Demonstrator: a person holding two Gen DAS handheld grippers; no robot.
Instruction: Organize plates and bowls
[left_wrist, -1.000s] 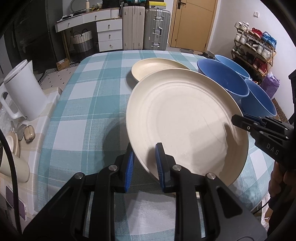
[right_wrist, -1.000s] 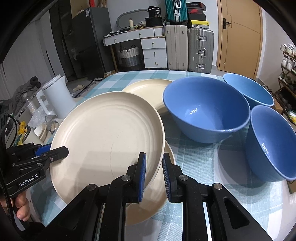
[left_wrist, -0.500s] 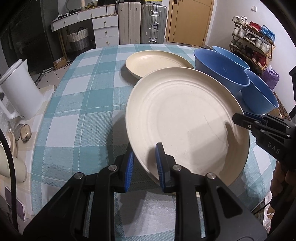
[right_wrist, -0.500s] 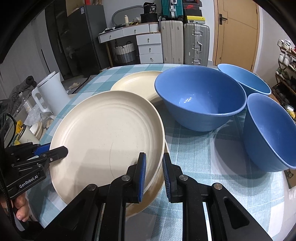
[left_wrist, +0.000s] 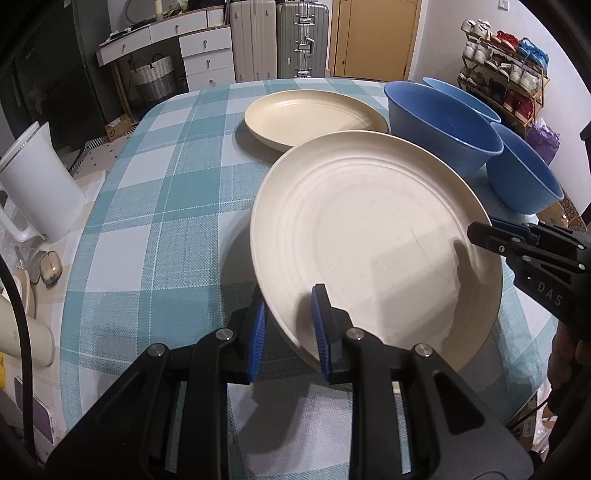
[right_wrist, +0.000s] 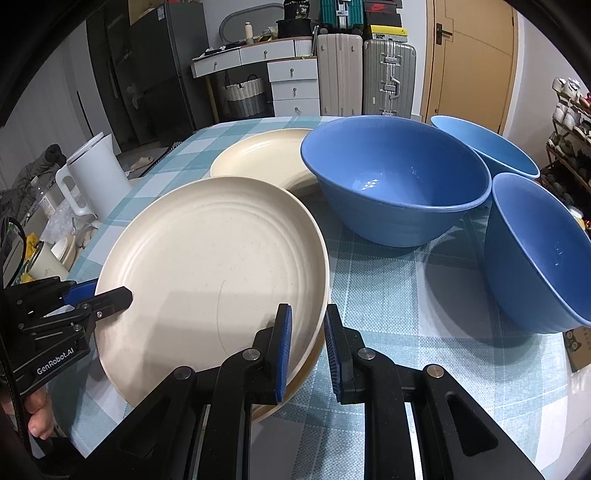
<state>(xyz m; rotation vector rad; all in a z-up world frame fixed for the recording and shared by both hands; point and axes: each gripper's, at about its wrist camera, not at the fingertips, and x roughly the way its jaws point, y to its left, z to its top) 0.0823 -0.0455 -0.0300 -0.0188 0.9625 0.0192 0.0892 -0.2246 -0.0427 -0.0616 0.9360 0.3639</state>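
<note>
A large cream plate (left_wrist: 373, 236) (right_wrist: 214, 266) is held by both grippers just above a second cream plate (right_wrist: 295, 387) whose edge shows beneath it. My left gripper (left_wrist: 288, 325) is shut on its near rim, and it also shows in the right wrist view (right_wrist: 110, 295). My right gripper (right_wrist: 306, 343) is shut on the opposite rim, and it also shows in the left wrist view (left_wrist: 480, 236). A third cream plate (left_wrist: 314, 118) (right_wrist: 262, 158) lies further back. Three blue bowls (right_wrist: 395, 181) (right_wrist: 539, 251) (right_wrist: 484, 144) stand to the right.
The round table has a teal checked cloth (left_wrist: 155, 206). A white kettle (left_wrist: 37, 184) (right_wrist: 96, 177) and small items stand on a side surface to the left. Drawers, suitcases and a door lie beyond the table. A shoe rack (left_wrist: 506, 62) stands far right.
The held plate has come down onto the plate beneath it, and both grippers have moved lower and nearer the table. Both grips are unchanged.
</note>
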